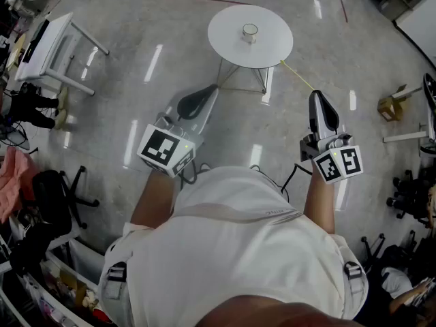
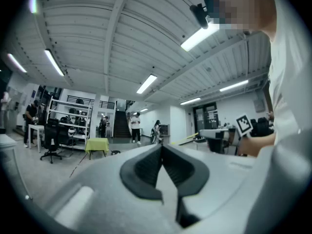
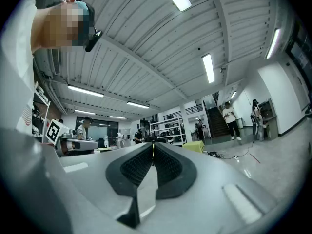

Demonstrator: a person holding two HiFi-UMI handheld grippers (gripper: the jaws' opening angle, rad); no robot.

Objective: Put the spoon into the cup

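Observation:
A small pale cup [image 1: 250, 32] stands near the middle of a round white table [image 1: 231, 43] ahead of me in the head view. No spoon shows in any view. My left gripper [image 1: 205, 90] is held level at waist height, short of the table, its jaws together with nothing between them [image 2: 162, 146]. My right gripper [image 1: 317, 95] is off to the table's right, also shut and empty [image 3: 152, 144]. Both gripper views look out across the hall, not at the table.
The table stands on thin metal legs [image 1: 240, 79] on a shiny grey floor. A white desk [image 1: 46, 45] is at the far left, a cardboard box [image 1: 391, 106] at the right, black chairs [image 1: 60, 195] beside me. People stand far off by a staircase [image 2: 134, 126].

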